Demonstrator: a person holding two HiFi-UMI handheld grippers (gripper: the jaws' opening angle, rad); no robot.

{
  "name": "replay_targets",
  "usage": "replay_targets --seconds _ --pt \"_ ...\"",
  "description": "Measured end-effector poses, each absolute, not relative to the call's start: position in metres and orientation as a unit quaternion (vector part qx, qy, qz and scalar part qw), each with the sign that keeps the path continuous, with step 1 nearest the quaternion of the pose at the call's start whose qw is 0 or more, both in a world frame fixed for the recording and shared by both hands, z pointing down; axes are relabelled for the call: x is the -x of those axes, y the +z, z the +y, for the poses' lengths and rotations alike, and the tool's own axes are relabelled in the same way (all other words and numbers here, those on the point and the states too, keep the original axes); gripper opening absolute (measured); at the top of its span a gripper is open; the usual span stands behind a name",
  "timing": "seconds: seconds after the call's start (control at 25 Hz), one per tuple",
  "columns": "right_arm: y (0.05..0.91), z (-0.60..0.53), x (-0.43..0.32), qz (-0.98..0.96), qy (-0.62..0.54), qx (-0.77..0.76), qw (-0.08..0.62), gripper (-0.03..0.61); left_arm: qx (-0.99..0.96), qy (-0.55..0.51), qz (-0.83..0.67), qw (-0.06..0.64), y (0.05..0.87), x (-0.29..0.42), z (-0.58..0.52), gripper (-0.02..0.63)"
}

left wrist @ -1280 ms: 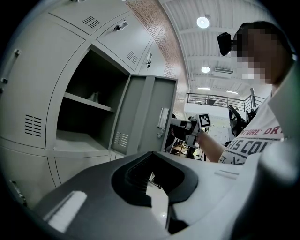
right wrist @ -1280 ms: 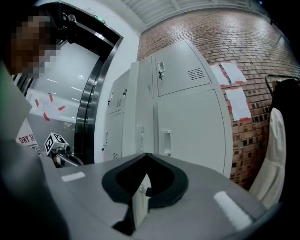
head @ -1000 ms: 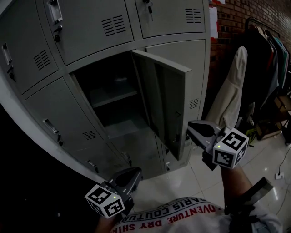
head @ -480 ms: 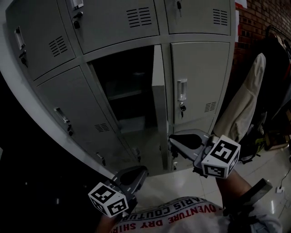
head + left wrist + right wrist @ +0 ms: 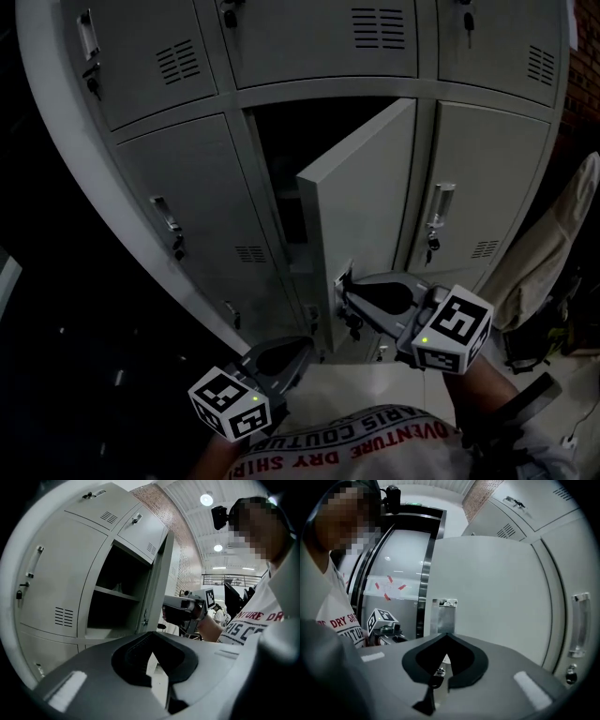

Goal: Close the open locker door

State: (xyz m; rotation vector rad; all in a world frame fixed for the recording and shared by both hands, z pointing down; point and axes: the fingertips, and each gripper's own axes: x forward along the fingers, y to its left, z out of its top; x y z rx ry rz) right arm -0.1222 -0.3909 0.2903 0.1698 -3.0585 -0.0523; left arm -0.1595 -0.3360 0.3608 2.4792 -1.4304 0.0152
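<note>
The open locker door (image 5: 352, 211) stands about half shut over its dark compartment (image 5: 281, 150) in the grey locker bank. My right gripper (image 5: 343, 284) is shut, its tips against the door's outer face low down, by the lock. In the right gripper view the door face (image 5: 487, 597) fills the frame, with its metal handle plate (image 5: 443, 616) just beyond my right gripper (image 5: 447, 634). My left gripper (image 5: 298, 349) hangs low and shut, apart from the lockers, holding nothing. From the left gripper view I see the door edge-on (image 5: 157, 588) and the shelf (image 5: 117, 594) inside.
Shut locker doors surround the open one; the right neighbour has a handle and key (image 5: 439, 211). A pale coat (image 5: 553, 244) hangs at the right beside a brick wall. Light tiled floor (image 5: 347, 384) lies below the lockers.
The door has swung from wide open to about half shut. My right gripper has moved left with it, against its outer face. The left gripper has barely moved.
</note>
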Motion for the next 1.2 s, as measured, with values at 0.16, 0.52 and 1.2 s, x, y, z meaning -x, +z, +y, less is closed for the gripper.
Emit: replay_targets --seconds 0.16,0.52,1.2 --pt "0.282 -0.401 0.150 -0.999 -0.020 -0.033 0.021 -0.002 -0.848 0.006 -0.513 0.133 0.359 0.176 -0.344 0.005" --pt "0.293 -0.453 0.180 -0.997 -0.031 -0.065 0.037 -0.002 -0.838 0.006 -0.530 0.127 0.356 0.194 -0.357 0.005" --pt "0.298 -0.545 0.202 -0.975 -0.031 -0.219 0.028 -0.002 -0.827 0.002 -0.546 0.132 0.362 0.218 -0.355 0.005"
